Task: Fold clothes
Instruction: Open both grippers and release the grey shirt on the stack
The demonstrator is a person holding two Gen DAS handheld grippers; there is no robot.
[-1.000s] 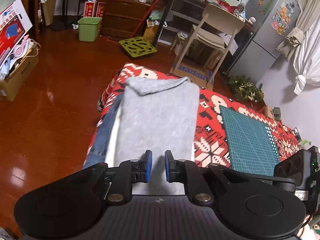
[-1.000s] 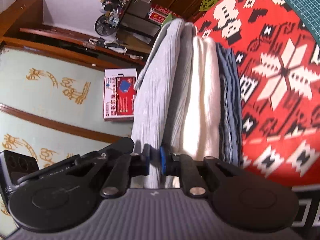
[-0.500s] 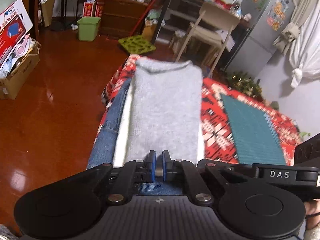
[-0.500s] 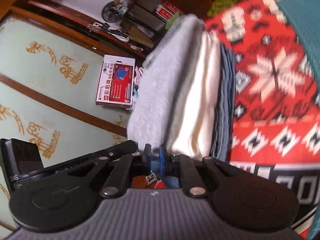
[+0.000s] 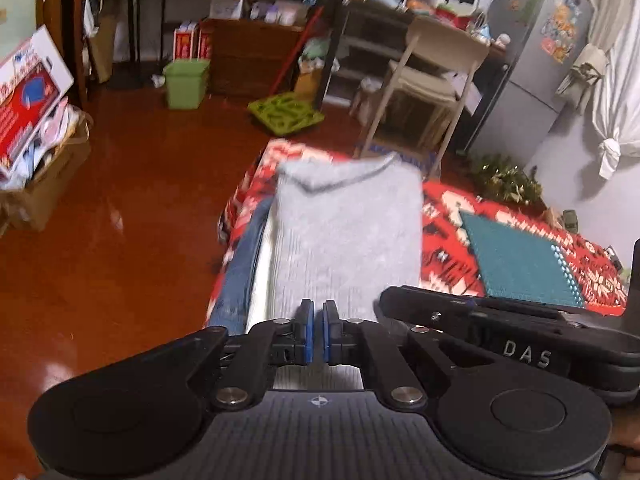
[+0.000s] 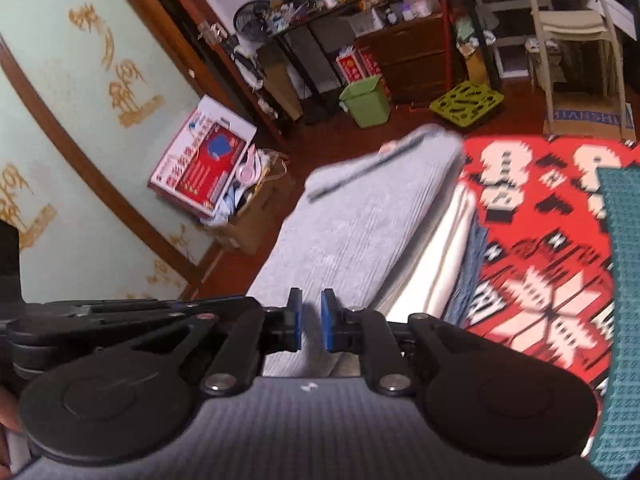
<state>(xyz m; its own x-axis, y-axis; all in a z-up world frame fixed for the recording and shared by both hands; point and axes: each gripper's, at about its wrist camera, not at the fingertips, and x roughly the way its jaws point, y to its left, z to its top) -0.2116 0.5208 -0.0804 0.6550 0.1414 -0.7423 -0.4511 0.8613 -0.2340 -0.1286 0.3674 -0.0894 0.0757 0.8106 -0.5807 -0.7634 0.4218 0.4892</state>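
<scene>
On the left, a red-brown wooden floor (image 5: 120, 216) runs back to a green bin (image 5: 187, 83) and a lime-green plastic grid (image 5: 285, 109) lying flat. A cardboard box (image 5: 44, 184) with a red-and-white carton leaning on it sits at the far left edge.

The left gripper (image 5: 316, 334) hangs over the near end of a stack of folded clothes; its blue-padded fingers (image 5: 307, 332) stand almost together with only a thin slit between them, and nothing is caught there. The stack lies along the left edge of the surface, which is covered by a red patterned cloth (image 5: 444, 240). On top is a grey sweater (image 5: 348, 232), its collar at the far end; under it a white garment (image 5: 262, 276) and a blue denim piece (image 5: 238, 276) show at the left side.

The right gripper (image 6: 308, 322) sits just beside the left one, over the same near end of the sweater; its fingers (image 6: 330, 322) are parted by a narrow gap and grip nothing.

Further right, a teal cutting mat (image 5: 520, 264) lies on the cloth, well apart from the stack.
</scene>
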